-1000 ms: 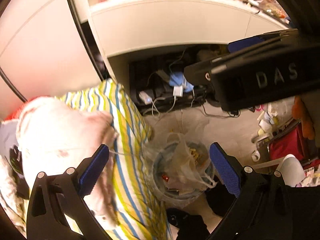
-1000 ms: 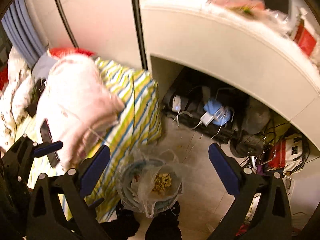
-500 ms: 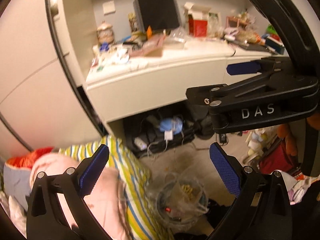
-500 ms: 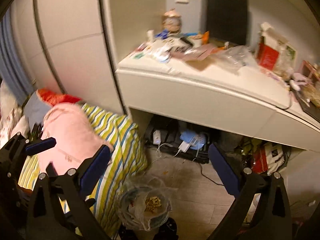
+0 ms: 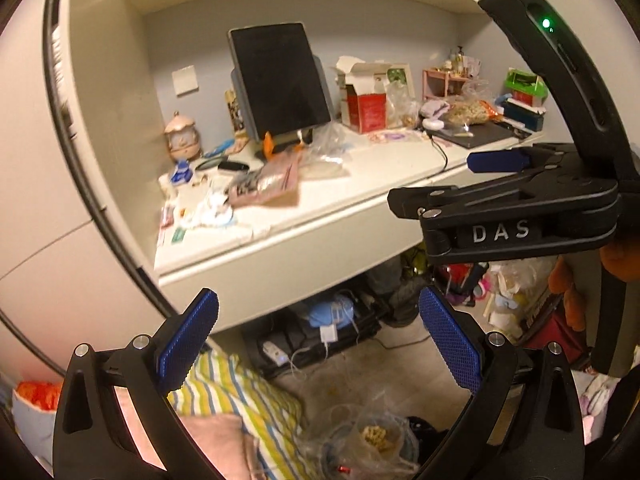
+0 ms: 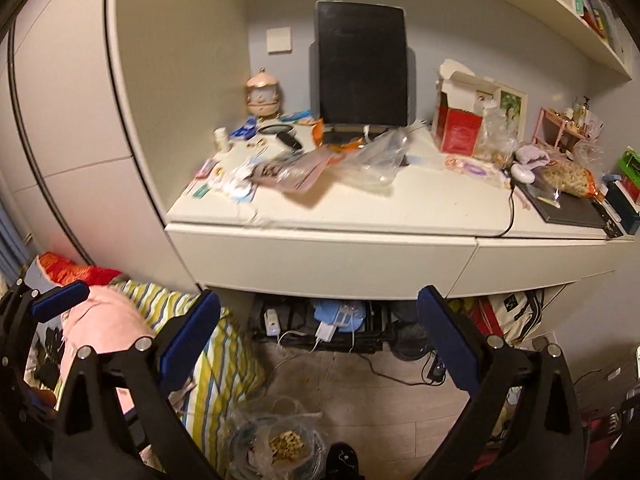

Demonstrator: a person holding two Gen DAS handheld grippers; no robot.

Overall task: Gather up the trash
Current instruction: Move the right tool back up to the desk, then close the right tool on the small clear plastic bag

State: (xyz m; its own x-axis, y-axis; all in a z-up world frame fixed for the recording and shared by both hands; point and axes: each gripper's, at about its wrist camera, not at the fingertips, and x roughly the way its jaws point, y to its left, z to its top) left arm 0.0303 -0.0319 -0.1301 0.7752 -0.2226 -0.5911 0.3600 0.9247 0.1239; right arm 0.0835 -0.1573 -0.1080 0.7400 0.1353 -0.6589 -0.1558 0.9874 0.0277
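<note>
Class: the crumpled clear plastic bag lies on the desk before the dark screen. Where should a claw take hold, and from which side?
Probably pinch the clear plastic bag at its raised, crumpled top fold, coming down from above and the desk's front: it lies slack and low, offering no firm edge.

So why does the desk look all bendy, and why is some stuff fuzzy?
In both views the fisheye lens bows straight lines, so the desk edge curves and the corners go black. In the right wrist view the wrappers near the desk's left end look smeared, likely motion blur. In the left wrist view the light is warm orange, and the trash bag at the bottom is dim and soft.
</note>
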